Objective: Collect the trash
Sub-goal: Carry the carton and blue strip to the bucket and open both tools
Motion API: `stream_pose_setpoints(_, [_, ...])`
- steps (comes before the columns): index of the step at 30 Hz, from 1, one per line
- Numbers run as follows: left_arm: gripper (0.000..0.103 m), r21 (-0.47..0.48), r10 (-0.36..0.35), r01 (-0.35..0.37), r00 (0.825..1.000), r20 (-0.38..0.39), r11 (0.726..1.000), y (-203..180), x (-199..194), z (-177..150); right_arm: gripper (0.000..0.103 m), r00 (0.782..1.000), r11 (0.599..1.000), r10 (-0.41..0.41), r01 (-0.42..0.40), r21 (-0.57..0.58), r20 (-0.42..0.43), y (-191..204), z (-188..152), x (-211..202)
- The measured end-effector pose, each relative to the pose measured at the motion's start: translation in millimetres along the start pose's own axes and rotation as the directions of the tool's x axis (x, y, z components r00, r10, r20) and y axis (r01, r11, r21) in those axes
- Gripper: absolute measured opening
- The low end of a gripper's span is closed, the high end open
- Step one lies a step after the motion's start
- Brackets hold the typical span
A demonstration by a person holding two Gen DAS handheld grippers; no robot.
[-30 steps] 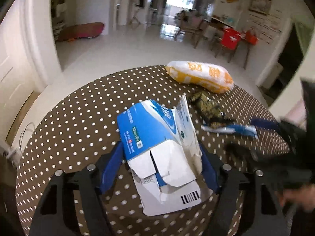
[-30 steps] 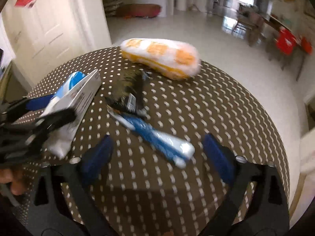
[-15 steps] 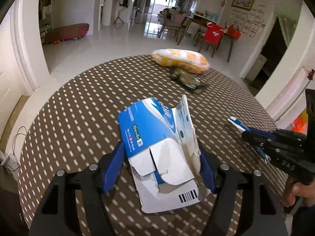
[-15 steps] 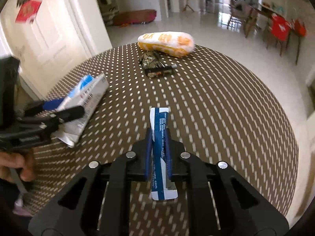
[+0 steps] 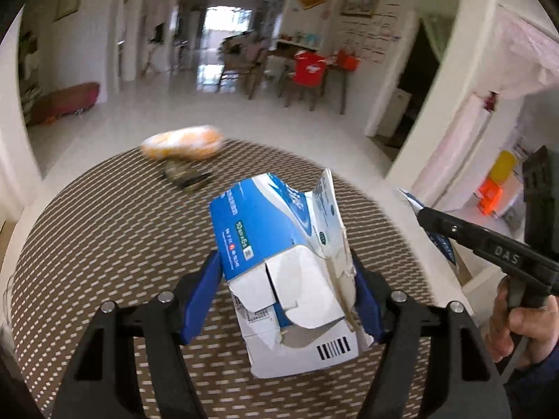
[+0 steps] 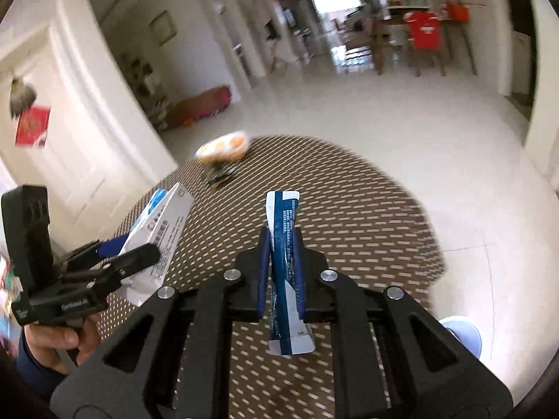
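Both tools are loaded, and the step in hand looks like the carry-off: trash lifted from the round dotted table [image 5: 87, 244] and on its way to wherever it gets dumped. In the left wrist view the left gripper [image 5: 286, 293] has its blue pads clamped on the two sides of a torn blue-and-white carton [image 5: 279, 244], which fills the lower centre of the frame and hangs clear above the tabletop. In the right wrist view the right gripper [image 6: 282, 272] is pinched tight on a thin blue-and-white wrapper [image 6: 284, 244], standing upright between the pads at lower centre, its ends sticking out above and below them. Two pieces remain on the table, at its far edge in the upper middle of both views: an orange-and-white bag [image 5: 181, 141] and, just in front of it and perhaps touching, a dark crumpled wrapper [image 5: 185, 176]; blur hides whether they overlap. No bin shows in either frame, so the next move calls for finding one, bringing both loads over its mouth and letting go there. The carton is crushed and floppy, so a loosened squeeze could drop it early.
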State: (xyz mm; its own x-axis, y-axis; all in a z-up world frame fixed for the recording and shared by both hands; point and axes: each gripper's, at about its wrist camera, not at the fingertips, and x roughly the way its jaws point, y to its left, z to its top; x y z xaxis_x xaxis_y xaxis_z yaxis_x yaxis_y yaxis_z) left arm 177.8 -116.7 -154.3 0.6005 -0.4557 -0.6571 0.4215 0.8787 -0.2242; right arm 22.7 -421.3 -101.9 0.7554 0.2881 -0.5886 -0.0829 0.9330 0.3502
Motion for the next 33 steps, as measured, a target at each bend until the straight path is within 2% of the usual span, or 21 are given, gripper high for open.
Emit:
stream_pose_setpoints(2, [0.069, 0.031, -0.038, 0.038, 0.999, 0.000, 0.999, -24.5, 3.0, 3.6, 0.013, 0.999, 0.998, -0.020, 0.017, 0.063, 0.044, -25.5, -1.6, -26.5])
stream_pose_setpoints(6, [0.069, 0.112, -0.121, 0.122, 0.992, -0.021, 0.986, -83.0, 15.0, 3.4, 0.013, 0.989, 0.979, -0.111, 0.092, 0.183, 0.100, -83.7, -14.7, -75.6])
stream_pose_setpoints(11, [0.069, 0.206, -0.232, 0.249, 0.967, -0.104, 0.946, -165.2, 42.3, -9.1, 0.013, 0.972, 0.926, -0.225, 0.192, 0.324, 0.067, -155.6, -49.2, -109.3])
stream_pose_setpoints(15, [0.069, 0.249, -0.274, 0.319, 0.941, -0.200, 0.915, -219.2, 76.1, -24.7, 0.013, 0.963, 0.883, -0.266, 0.232, 0.407, 0.029, -199.2, -78.7, -123.4])
stream_pose_setpoints(21, [0.069, 0.285, -0.274, 0.357, 0.916, -0.292, 0.890, -270.0, 119.2, -39.5, 0.013, 0.953, 0.838, -0.303, 0.271, 0.474, -0.009, -239.1, -102.4, -135.2])
stream_pose_setpoints(27, [0.069, 0.298, -0.242, 0.362, 0.896, -0.371, 0.883, -305.0, 161.3, -49.0, 0.013, 0.949, 0.809, -0.312, 0.284, 0.515, -0.033, -258.4, -105.5, -127.1])
stream_pose_setpoints(30, [0.074, 0.310, -0.213, 0.359, 0.883, -0.418, 0.880, -322.2, 187.8, -57.1, 0.016, 0.951, 0.789, -0.305, 0.287, 0.543, -0.059, -272.4, -110.4, -120.5])
stream_pose_setpoints(31, [0.078, 0.317, -0.201, 0.361, 0.875, -0.441, 0.877, -331.4, 196.1, -63.3, 0.021, 0.951, 0.780, -0.300, 0.288, 0.556, -0.073, -278.9, -109.1, -114.5])
stream_pose_setpoints(32, [0.089, 0.323, -0.186, 0.357, 0.870, -0.457, 0.876, -331.2, 202.7, -63.8, 0.053, 0.953, 0.765, -0.291, 0.283, 0.579, -0.081, -285.1, -116.1, -115.5])
stream_pose_setpoints(33, [0.093, 0.332, -0.164, 0.341, 0.873, -0.460, 0.879, -330.8, 210.1, -63.7, 0.074, 0.952, 0.741, -0.296, 0.284, 0.609, -0.083, -290.9, -121.5, -116.5])
